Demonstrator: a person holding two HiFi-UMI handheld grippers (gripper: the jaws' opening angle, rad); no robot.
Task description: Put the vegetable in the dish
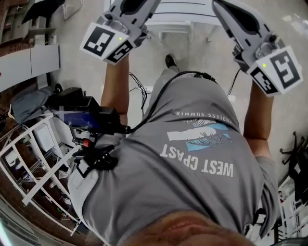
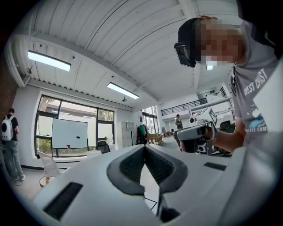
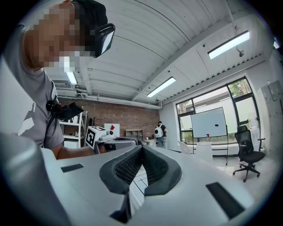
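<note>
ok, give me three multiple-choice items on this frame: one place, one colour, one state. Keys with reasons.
1. Where does the whiteboard stand?
A before the windows
B against the brick wall
C beside the shelves

2. The person's T-shirt is:
A red
B grey
C green

3. The left gripper and right gripper are:
A open
B shut on a vegetable
C shut, empty

Key: 1 A, glass panes show behind it; 2 B, grey fabric fills the head view; 3 C, each gripper view shows jaws together, nothing between.

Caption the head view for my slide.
Seen from above, a grey-shirted person holds the left tool and right tool out front, both shut and empty.
</note>
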